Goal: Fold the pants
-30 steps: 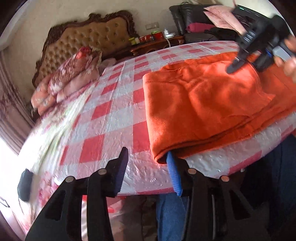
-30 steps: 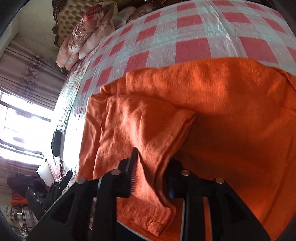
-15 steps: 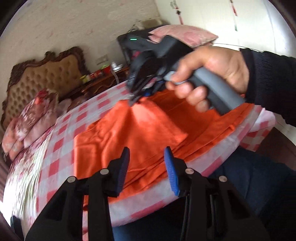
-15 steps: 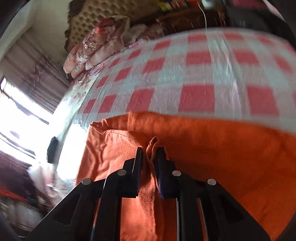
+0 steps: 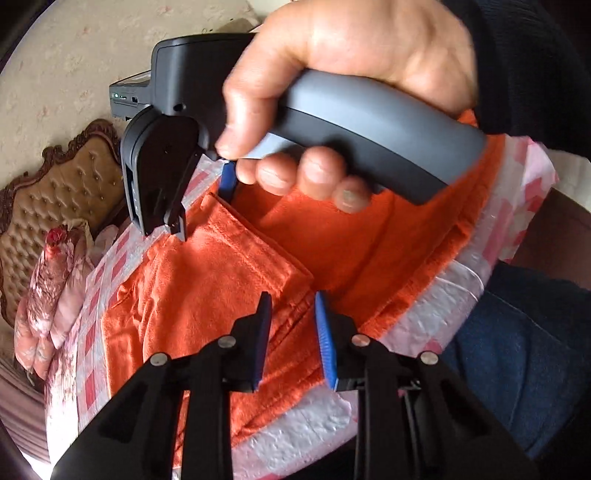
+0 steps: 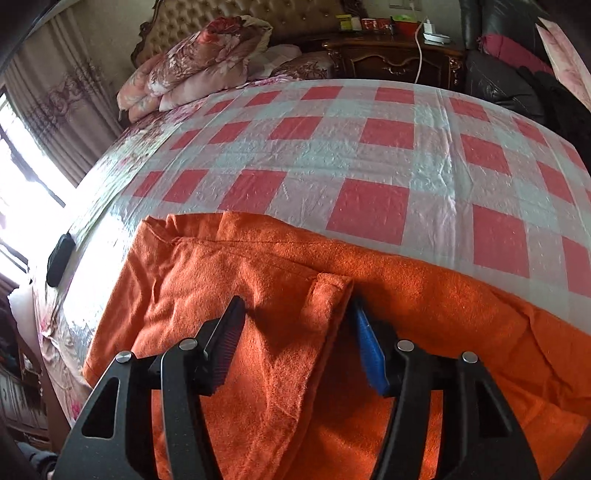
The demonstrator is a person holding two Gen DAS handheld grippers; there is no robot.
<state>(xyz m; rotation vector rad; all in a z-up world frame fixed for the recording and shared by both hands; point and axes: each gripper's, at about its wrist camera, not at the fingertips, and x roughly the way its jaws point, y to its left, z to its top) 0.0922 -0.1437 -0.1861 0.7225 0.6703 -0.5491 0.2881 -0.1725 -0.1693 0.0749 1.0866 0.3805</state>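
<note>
The orange pants (image 5: 236, 288) lie partly folded on the red-and-white checked cloth (image 6: 369, 155), near its front edge. My left gripper (image 5: 291, 328) is open, its jaws just above the near corner of the folded-over flap. My right gripper (image 6: 297, 328) is open, its jaws apart on either side of a raised fold of the orange pants (image 6: 280, 354). In the left wrist view the right gripper (image 5: 207, 206) is held by a hand over the far corner of the flap.
A flowered quilt (image 6: 192, 70) is piled by the tufted headboard (image 6: 236, 18). A dark wooden nightstand (image 6: 391, 55) with small items stands beyond the bed. A small black object (image 6: 59, 258) lies at the left edge. The person's blue trousers (image 5: 517, 369) are at the front.
My right gripper was shut on a fold of the pants half a second ago and has opened. My left gripper has moved in over the near corner of the flap.
</note>
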